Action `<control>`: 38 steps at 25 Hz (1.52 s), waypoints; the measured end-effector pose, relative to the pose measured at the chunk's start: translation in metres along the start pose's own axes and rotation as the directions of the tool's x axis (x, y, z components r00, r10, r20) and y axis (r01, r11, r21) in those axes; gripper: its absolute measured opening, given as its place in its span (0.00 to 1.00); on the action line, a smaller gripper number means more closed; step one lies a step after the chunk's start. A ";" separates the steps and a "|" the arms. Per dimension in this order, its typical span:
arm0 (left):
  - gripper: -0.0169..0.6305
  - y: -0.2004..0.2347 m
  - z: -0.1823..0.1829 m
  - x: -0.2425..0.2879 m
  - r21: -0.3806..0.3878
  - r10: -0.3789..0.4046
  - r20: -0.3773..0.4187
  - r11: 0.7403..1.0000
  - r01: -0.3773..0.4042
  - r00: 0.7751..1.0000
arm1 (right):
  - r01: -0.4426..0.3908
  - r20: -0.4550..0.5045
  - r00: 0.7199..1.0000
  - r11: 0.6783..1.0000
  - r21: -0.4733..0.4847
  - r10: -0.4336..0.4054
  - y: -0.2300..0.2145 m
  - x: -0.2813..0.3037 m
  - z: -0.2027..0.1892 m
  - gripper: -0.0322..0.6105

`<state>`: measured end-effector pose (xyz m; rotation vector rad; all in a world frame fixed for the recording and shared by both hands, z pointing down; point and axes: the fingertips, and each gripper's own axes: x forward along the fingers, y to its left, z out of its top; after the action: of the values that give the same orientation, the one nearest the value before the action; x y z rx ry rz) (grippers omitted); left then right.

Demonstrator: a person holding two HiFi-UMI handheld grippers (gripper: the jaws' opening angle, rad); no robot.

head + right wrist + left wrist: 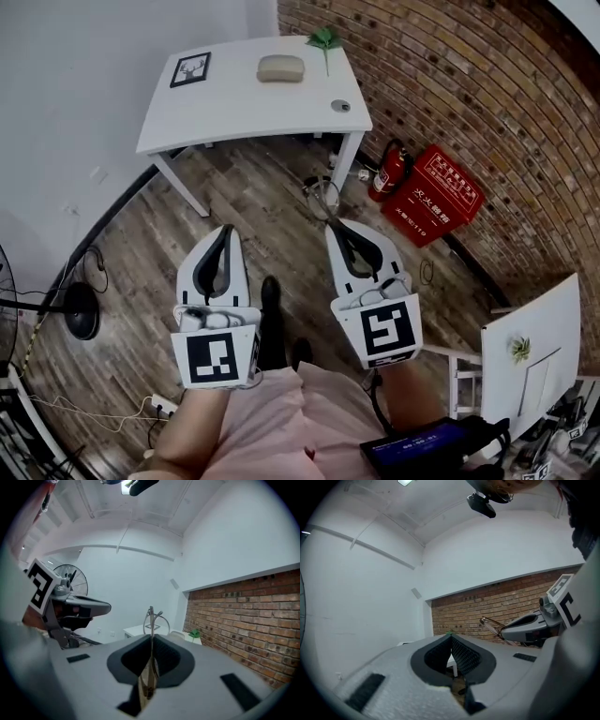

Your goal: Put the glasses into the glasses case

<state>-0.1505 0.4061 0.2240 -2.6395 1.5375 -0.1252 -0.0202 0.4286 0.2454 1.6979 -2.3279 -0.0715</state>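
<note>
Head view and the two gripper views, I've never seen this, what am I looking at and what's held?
A person holds a pinching tool in each hand. The head view comes from a camera on their head, looking down at the left gripper and right gripper. The other two pictures come from cameras riding on each gripper, looking along its fingers. The right gripper's fingers pinch a pair of glasses; the left's are shut on nothing. Ahead stands a white table with a tan glasses case, a small framed picture and a green sprig.
</note>
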 end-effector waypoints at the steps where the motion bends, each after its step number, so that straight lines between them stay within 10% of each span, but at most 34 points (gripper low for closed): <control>1: 0.04 0.005 -0.006 0.009 -0.005 -0.001 -0.009 1.000 0.001 1.000 | -0.002 -0.009 1.000 1.000 0.002 0.002 -0.002 0.011 -0.003 0.08; 20: 0.04 0.142 0.014 0.218 0.009 -0.058 0.052 0.998 0.058 0.997 | 0.056 0.011 0.998 0.998 -0.014 -0.056 -0.070 0.235 0.049 0.08; 38: 0.04 0.131 -0.040 0.329 -0.006 -0.179 -0.066 0.984 0.179 0.982 | 0.137 -0.083 0.988 0.990 0.038 -0.134 -0.142 0.305 0.005 0.08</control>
<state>-0.1062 0.0541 0.2586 -2.7968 1.3143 -0.2258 0.0235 0.0957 0.2680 1.8435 -2.1701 0.0217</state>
